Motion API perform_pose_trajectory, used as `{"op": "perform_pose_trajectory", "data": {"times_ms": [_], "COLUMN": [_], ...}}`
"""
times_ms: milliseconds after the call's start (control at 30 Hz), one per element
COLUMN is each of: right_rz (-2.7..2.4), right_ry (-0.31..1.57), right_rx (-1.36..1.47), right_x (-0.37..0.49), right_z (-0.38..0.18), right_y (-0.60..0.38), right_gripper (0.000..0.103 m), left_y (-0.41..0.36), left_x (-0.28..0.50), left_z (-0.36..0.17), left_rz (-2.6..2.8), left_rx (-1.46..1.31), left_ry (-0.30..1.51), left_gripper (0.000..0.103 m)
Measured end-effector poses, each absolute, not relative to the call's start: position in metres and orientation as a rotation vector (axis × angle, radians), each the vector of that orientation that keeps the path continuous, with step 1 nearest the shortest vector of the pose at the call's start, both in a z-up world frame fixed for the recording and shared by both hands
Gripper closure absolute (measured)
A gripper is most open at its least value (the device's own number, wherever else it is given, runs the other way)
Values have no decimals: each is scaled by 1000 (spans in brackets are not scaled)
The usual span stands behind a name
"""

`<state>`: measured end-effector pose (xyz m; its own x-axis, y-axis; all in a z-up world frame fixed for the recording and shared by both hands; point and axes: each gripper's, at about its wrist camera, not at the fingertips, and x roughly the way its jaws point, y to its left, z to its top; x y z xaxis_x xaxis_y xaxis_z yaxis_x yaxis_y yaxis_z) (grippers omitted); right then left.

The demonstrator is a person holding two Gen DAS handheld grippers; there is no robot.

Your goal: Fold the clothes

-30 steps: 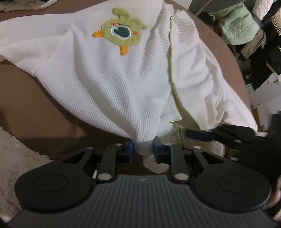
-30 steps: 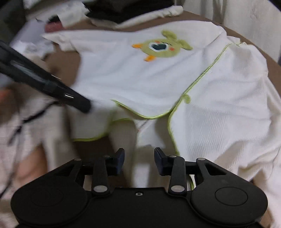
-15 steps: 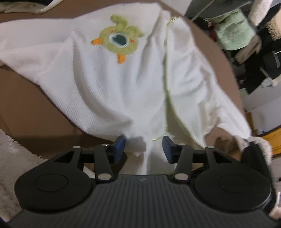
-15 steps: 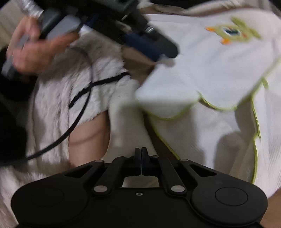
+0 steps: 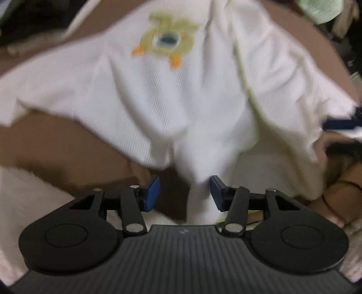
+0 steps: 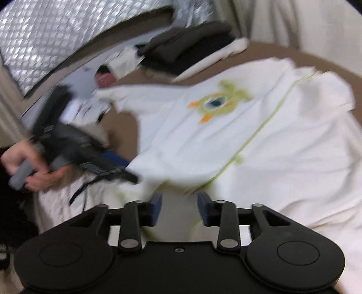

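A white waffle-knit garment [image 5: 185, 95] with a green monster patch [image 5: 166, 41] and lime piping lies spread on a brown surface [image 5: 56, 140]. My left gripper [image 5: 184, 192] is open, and a hanging strip of the garment's near edge sits loose between its jaws. The right wrist view shows the same garment [image 6: 260, 144] and patch [image 6: 218, 101]. My right gripper [image 6: 179, 209] is open just above the near hem, holding nothing. A hand [image 6: 25, 165] holds the left gripper [image 6: 129, 173] at the garment's left edge. Both views are blurred.
Dark folded clothes [image 6: 187, 52] lie at the far side, beside a quilted silver sheet [image 6: 56, 34]. A fluffy white cover [image 5: 25, 194] lies at the near left. A bare arm [image 5: 339, 203] is at the near right, and a green garment [image 5: 319, 10] lies beyond the surface.
The left gripper was shut on the garment's hem, then let go and now stands wider. The right gripper shut briefly and has opened again, swinging back toward the garment.
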<state>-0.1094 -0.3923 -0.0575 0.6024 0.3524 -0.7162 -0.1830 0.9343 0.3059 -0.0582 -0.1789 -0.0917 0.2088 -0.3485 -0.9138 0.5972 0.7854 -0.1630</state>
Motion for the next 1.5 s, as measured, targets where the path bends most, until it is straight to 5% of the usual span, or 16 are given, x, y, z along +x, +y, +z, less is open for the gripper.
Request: {"op": "perform_pose_trajectory", "data": {"times_ms": [133,400,633,867,1167,1233,1267,1300,1367,1500], "right_rz": [187,57,-94,-298,-178,-181,-182,-183,-186,-184], "right_ry": [825,774,749,695,579,583,585,586,590,585], "right_rx": [235,467,673,687,790,795,798,800,805,822], "right_x": [-87,-3,41,51,66,65,64,64,63,59], "right_z": [-33,-18,-64,-118,-150,-153,-154,-156,-159,-161], "right_y": [-438,-531,-589,-632,-661,-663,-664,-665,-668,-672], "right_gripper": [41,40,40,39,33,33,33,33,33,33], "left_y": [-172,-223,-294,-351,-356,-362,-366,-370,-376,-368], "left_x": [-33,80,154,213,249,244,241,237,225,180], "left_z": [-60,-52,-82,-109,-170,-169,-167,-165,-156,-129], "left_rz": [-708,-595,-581,-438,-567,-591,-624,-656,-693,-822], "left_rx": [79,37,95,117,-235,-191,-163,-135,-78,-73], "left_ry": [1046,820,729,652,1008,960,938,915,859,770], "left_gripper": [44,33,30,11,10,20,59,77,89,90]}}
